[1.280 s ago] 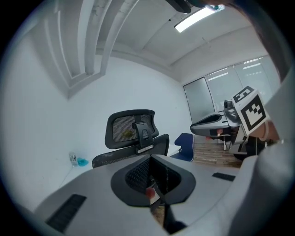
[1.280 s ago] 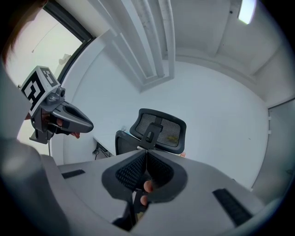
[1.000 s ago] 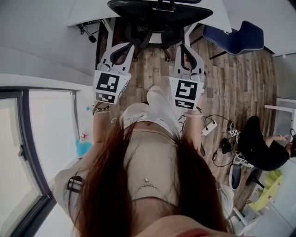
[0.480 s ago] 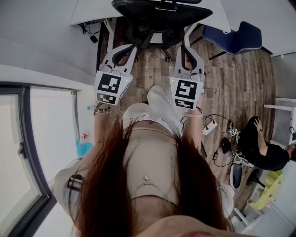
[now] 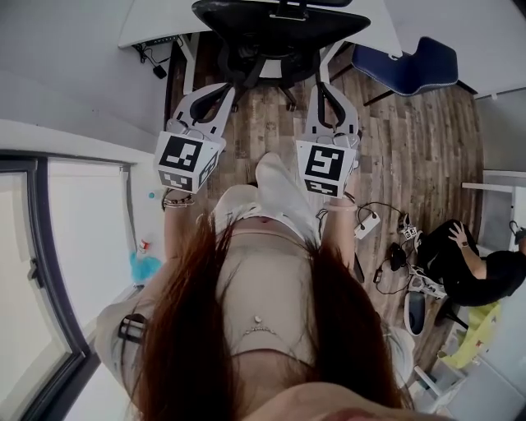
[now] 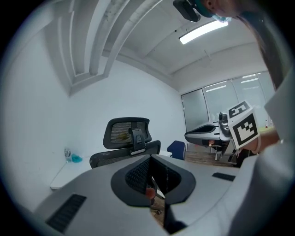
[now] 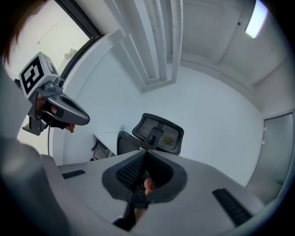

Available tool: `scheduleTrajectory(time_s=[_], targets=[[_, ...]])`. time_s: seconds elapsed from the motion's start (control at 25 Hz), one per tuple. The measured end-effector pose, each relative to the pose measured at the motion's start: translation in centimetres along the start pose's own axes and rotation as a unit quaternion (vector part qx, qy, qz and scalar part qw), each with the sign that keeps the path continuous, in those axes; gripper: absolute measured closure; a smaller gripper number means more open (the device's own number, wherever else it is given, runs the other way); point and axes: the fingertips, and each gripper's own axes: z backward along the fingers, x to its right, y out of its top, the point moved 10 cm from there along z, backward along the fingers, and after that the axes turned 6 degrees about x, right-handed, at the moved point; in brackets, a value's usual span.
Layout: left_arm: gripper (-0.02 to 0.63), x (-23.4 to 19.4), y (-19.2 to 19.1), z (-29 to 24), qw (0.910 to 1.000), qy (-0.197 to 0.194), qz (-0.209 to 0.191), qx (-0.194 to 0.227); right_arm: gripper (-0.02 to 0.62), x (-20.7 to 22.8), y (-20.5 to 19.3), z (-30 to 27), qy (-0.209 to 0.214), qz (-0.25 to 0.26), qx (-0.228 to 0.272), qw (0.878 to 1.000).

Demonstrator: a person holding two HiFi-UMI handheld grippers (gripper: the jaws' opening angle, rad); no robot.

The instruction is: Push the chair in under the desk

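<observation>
Both jaw pairs are clenched with nothing between them. My left gripper point(image 5: 223, 89) and right gripper point(image 5: 323, 86) are held side by side, pointing nearly level towards the chair point(image 5: 271, 25).

The chair is black, with a mesh headrest. It stands straight ahead of both sets of tips and clear of them, with its back facing me. It sits against the front edge of the white desk point(image 5: 156, 20), which extends beyond it to either side of my grippers. How far the seat reaches under the desk cannot be determined.

Surface: a wood-plank floor point(image 5: 411, 140) lies below the grippers and runs out to the right of them. A blue chair point(image 5: 407, 66) stands ahead and to the right of my right gripper. Behind and to the right of that gripper, a white power strip point(image 5: 367, 224) and cables lie on the planks, near a seated person point(image 5: 468, 271).

Room: the walls are plain white. A window point(image 5: 49, 271) runs along the side beyond my left gripper. A strip light point(image 6: 203, 31) is mounted on the ceiling overhead.
</observation>
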Motion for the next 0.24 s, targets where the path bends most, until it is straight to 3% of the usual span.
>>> scheduleTrajectory(time_s=[0.24], targets=[[0.601,-0.32,-0.48,-0.42,1.0000,0.006,0.006,0.000,0.569,0.07,-0.66,-0.14,-0.002,0.009,-0.011,1.000]])
